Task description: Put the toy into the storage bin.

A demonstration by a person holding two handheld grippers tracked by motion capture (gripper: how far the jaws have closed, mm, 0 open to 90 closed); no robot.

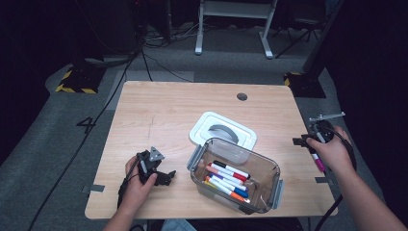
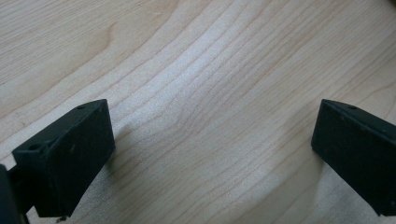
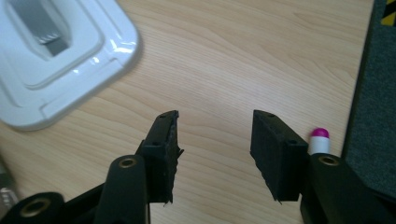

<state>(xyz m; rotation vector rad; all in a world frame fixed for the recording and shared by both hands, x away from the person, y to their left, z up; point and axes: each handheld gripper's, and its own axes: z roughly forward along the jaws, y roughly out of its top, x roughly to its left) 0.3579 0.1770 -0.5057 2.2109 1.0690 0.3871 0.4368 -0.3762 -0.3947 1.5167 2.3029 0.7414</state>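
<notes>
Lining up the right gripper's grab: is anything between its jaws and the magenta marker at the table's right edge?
Nothing visible. The right gripper is open over bare table; the magenta marker lies just outside its right-hand jaw, partly hidden behind it.

The left forearm comes in from the bottom edge of the high view, its hand (image 1: 137,180) wrapped around the left tongs (image 1: 165,178), which lie low over the counter (image 1: 159,110) and point to the right. Their jaws stand wide apart with nothing between them. The right forearm reaches in from the lower right corner; its hand (image 1: 332,151) holds the right tongs (image 1: 297,141) near the counter's right edge, pointing left, jaws parted and empty.
</notes>
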